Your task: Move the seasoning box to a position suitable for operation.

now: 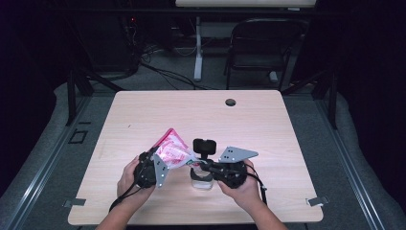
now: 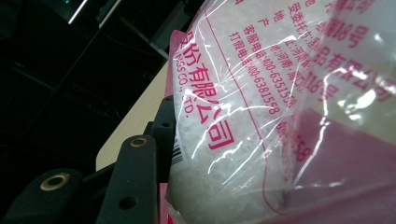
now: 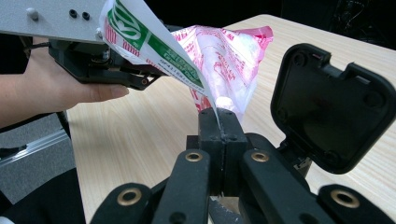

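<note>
Both grippers on one pink-printed plastic bag (image 1: 171, 149), held above the table (image 1: 268, 120) near its front edge. Left gripper (image 1: 154, 165) clamped on the bag's bulky side; white granules visible inside. Right gripper (image 3: 219, 122) pressed together, pinching a thin corner of the film. Open clear container (image 1: 201, 178) with raised black lid (image 1: 204, 145) directly under the right gripper. Likely mid-way: bag gripped and positioned; pouring not visibly begun, container contents unclear.
</note>
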Motion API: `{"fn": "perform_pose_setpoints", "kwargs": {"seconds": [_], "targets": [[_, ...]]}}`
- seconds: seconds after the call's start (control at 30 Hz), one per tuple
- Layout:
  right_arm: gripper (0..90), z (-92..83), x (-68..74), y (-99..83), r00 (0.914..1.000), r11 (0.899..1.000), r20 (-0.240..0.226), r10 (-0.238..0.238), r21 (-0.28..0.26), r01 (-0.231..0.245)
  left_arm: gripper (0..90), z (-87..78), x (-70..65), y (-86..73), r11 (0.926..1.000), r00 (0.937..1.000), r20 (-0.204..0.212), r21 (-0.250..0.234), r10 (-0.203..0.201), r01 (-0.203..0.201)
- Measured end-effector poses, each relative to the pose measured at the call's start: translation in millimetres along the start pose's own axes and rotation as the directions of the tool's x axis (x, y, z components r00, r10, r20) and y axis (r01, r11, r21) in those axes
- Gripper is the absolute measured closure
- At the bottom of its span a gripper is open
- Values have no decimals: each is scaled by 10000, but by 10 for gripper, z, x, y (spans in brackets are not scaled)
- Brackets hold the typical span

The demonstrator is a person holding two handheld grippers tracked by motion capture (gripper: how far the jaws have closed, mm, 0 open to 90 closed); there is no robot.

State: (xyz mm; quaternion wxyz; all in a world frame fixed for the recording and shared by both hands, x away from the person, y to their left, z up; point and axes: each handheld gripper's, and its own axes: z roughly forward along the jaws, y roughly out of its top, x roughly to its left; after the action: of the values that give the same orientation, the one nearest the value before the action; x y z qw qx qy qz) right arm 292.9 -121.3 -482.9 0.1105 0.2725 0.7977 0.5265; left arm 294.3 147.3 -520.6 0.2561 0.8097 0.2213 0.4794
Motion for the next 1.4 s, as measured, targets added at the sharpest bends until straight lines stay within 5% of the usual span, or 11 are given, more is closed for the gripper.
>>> {"fn": "perform_pose_setpoints", "kwargs": {"seconds": [0.47,0.67,1.3,1.4], "targets": [[900,-3,16,-36,9996,9995,-96,-255,178,256,620,-42,-44,-9,9981,9974,-369,-69,616,-619],[900,-3,17,-60,9997,9994,-54,-256,234,257,621,-45,-56,4,9937,9917,-645,-65,1114,-1120],[900,-25,0,-115,9998,9992,121,-167,362,162,623,-21,-83,55,9825,9793,-862,-182,1830,-1852],[900,-30,-7,-120,9998,9992,125,-162,372,157,623,-32,-78,69,9778,9734,-965,-48,2079,-2094]]}}
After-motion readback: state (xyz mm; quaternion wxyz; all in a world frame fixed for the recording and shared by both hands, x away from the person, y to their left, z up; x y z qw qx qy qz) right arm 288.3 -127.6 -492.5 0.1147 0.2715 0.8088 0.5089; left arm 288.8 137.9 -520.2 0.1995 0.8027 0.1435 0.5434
